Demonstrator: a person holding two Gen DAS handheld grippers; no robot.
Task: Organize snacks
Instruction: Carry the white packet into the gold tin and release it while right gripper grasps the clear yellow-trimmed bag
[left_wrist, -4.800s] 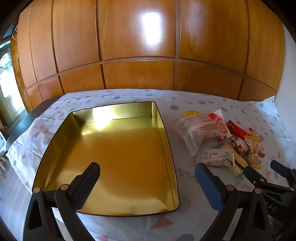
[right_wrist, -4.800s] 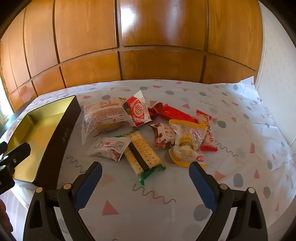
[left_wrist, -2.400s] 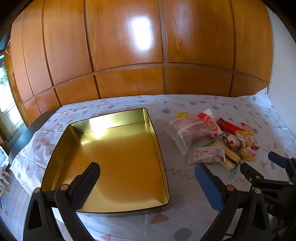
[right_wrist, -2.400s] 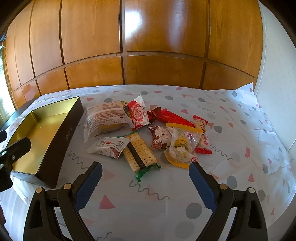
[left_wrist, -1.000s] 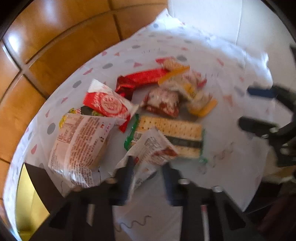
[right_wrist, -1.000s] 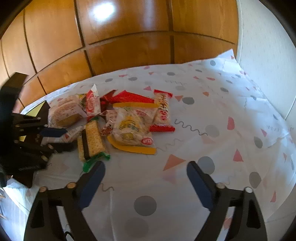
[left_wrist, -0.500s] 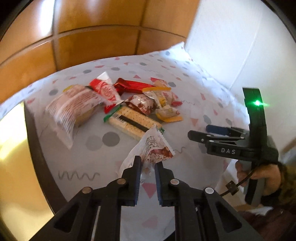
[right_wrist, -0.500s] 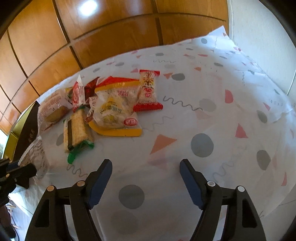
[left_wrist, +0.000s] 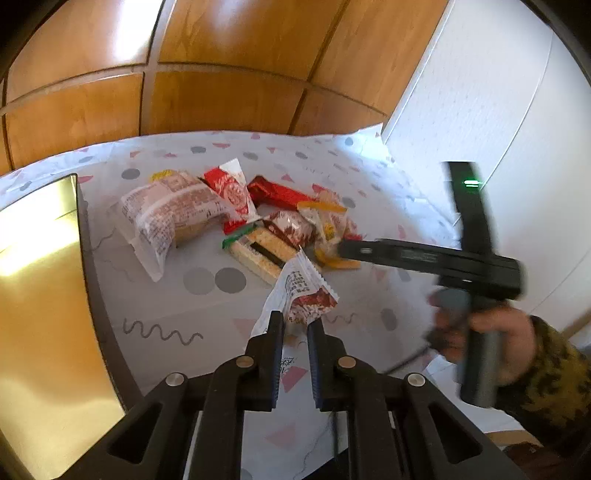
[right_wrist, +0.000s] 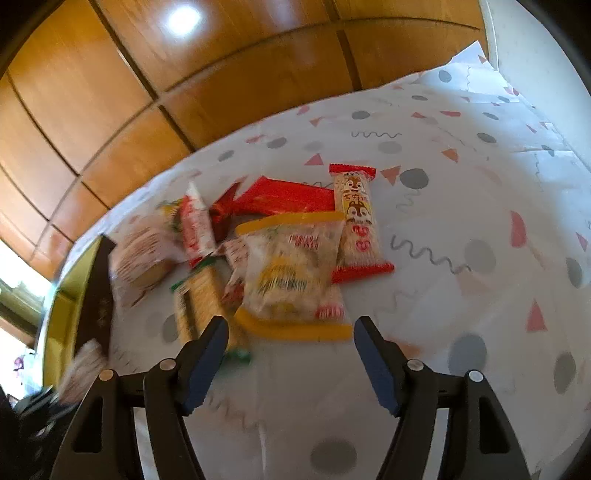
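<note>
1. Left wrist view: the left gripper (left_wrist: 295, 328) is clamped tight on a small white wrapper (left_wrist: 299, 291) with a brown-red print, pinching its near edge, so the packet stands up off the cloth (left_wrist: 166, 295) ahead of the fingers.
2. The tin (left_wrist: 40, 280), gold inside with a dark rim, lies to the left of that wrapper; its near wall runs just beside the gripper. The carry, I'd judge, goes leftward over that rim, and the left hand is plainly the nearer one.
3. The rest of the pile sits beyond the wrapper, away from the tin: a big clear bun pack (left_wrist: 173, 218) closest to the tin, a green-ended cracker pack (left_wrist: 258, 251) next, and a red bar (left_wrist: 277, 194) behind.
4. Right wrist view: the right gripper (right_wrist: 291, 350) has nothing between its blue pads (right_wrist: 376, 365), and its jaws are closing. The yellow-edged bag (right_wrist: 291, 273) lies straight ahead of it, its long yellow seams running across the fingers' line.
5. That bag is clear, puffy and crinkly, with a cartoon-printed stick pack (right_wrist: 356, 225) touching its far-right side. It looks soft, so I'd expect it to give under a pinch.
6. In the left view a hand (left_wrist: 495, 343) in a patterned sleeve (left_wrist: 554, 369) holds the right gripper on the pile's far side from the tin.
</note>
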